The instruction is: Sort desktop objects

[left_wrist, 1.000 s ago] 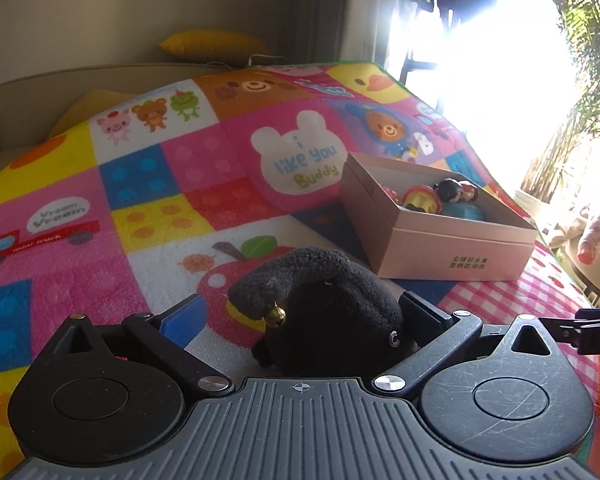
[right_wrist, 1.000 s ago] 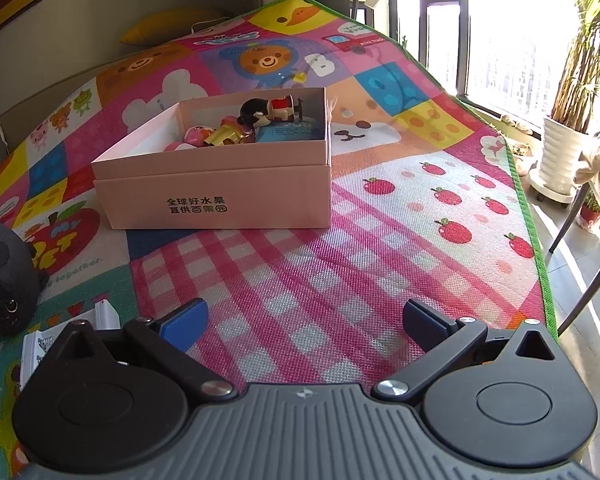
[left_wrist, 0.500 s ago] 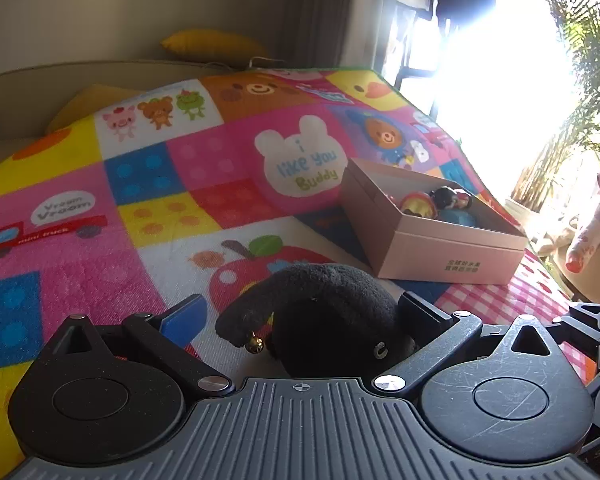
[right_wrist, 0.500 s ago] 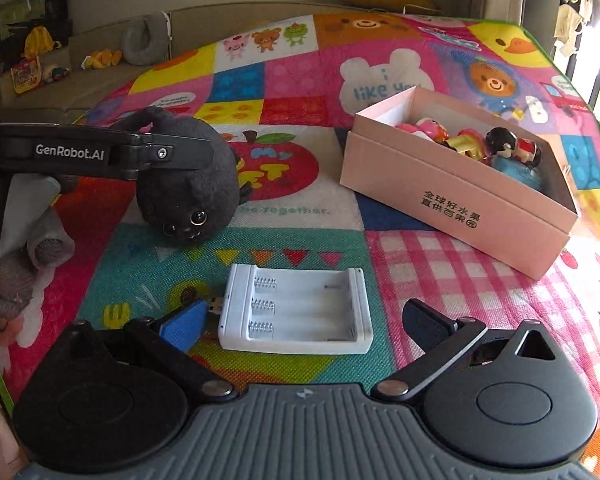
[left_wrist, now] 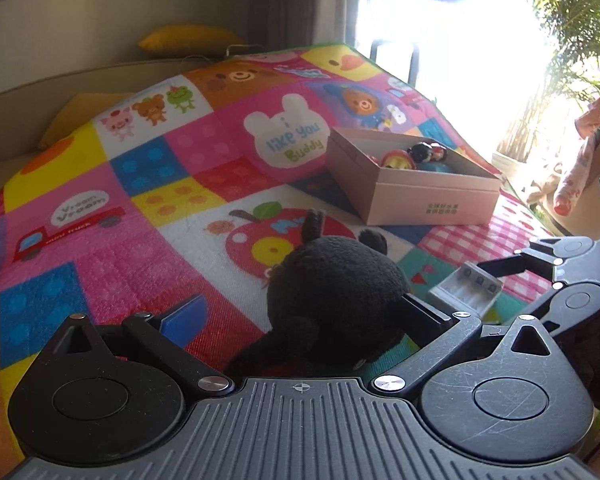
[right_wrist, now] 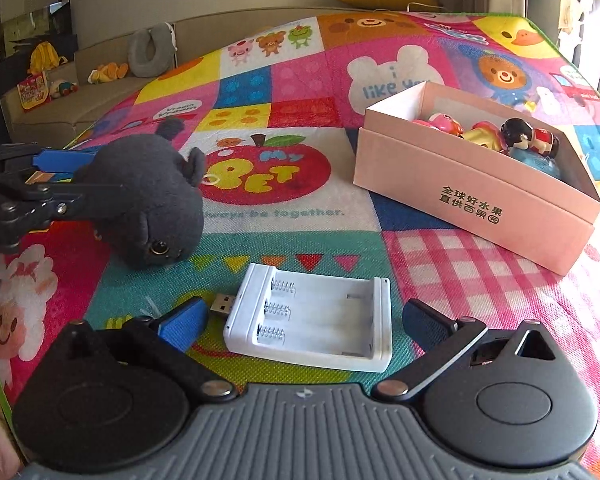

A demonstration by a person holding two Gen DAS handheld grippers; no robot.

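While sunlight floods a patchwork play mat (right_wrist: 284, 80), the left gripper (left_wrist: 300, 316) sits at the mat's left side with its fingers spread around a black plush toy (left_wrist: 336, 292); the right finger touches the toy's flank, the blue-padded left finger (left_wrist: 182, 314) stands clear of it, so nothing is pinched yet. From the right wrist camera the plush toy (right_wrist: 148, 204) lies on its side on the mat, eyes toward the viewer, the left gripper (right_wrist: 48, 184) straddling it from the left edge. Just right of the toy, a white battery charger (right_wrist: 312, 320) lies flat between the right gripper's (right_wrist: 304, 320) wide-spread fingers, its long axis running across the gap and its USB plug (right_wrist: 224, 303) pointing at the blue left finger; neither finger appears to touch it. Farther right and well apart stands an open pink box (right_wrist: 476, 204) already holding small figurines (right_wrist: 528, 140), the likely destination, and the right gripper is the nearer of the two to it. How many toys the box holds is hidden by its near wall, and glare washes out the window side in the left wrist view.
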